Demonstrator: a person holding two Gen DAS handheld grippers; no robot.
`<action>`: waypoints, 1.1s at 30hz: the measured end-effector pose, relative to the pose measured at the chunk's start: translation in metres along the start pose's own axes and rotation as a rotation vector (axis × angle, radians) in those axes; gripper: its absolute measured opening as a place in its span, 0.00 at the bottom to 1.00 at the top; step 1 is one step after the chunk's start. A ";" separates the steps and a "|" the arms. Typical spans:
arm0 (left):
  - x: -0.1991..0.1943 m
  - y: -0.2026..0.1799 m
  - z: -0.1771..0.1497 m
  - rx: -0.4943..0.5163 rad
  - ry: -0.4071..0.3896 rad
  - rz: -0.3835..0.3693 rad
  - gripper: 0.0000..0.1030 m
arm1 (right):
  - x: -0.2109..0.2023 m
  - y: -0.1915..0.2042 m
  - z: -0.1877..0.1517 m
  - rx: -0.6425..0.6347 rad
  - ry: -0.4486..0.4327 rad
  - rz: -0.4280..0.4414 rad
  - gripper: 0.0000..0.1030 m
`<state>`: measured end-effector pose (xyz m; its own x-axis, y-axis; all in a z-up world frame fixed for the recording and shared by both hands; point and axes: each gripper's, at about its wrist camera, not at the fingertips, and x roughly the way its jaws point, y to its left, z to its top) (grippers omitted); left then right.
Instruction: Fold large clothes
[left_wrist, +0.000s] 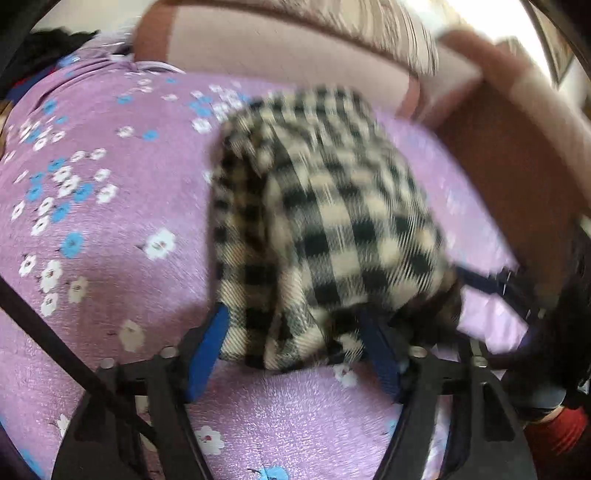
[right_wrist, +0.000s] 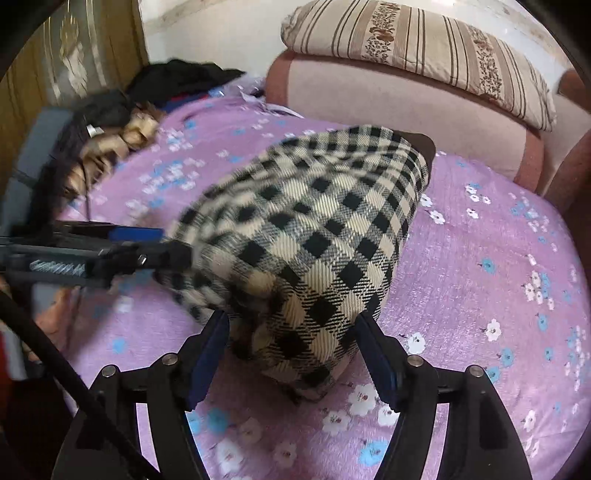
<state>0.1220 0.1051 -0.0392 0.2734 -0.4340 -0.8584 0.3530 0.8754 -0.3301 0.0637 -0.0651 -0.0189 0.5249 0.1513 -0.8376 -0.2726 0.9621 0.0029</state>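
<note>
Checked garment (right_wrist: 306, 243), folded into a thick bundle, lies mid-bed on the purple floral sheet (right_wrist: 480, 295). Left tool (left_wrist: 291, 325) and right tool (right_wrist: 291, 328) released, pads astride the near end, not pressing. Striped pillow (right_wrist: 424, 51) on headboard behind.
</note>
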 end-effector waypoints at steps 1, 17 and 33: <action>0.008 -0.011 0.000 0.065 0.039 0.046 0.06 | 0.007 0.002 -0.001 -0.009 0.011 -0.048 0.41; -0.014 -0.028 -0.023 0.230 -0.013 0.255 0.07 | -0.009 0.001 -0.041 0.077 0.033 -0.024 0.10; -0.076 0.018 0.026 0.020 -0.193 0.015 0.18 | -0.063 -0.038 -0.002 0.142 -0.069 0.045 0.15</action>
<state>0.1311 0.1485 0.0307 0.4448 -0.4555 -0.7712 0.3645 0.8786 -0.3087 0.0396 -0.1112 0.0328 0.5698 0.2058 -0.7956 -0.1828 0.9756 0.1215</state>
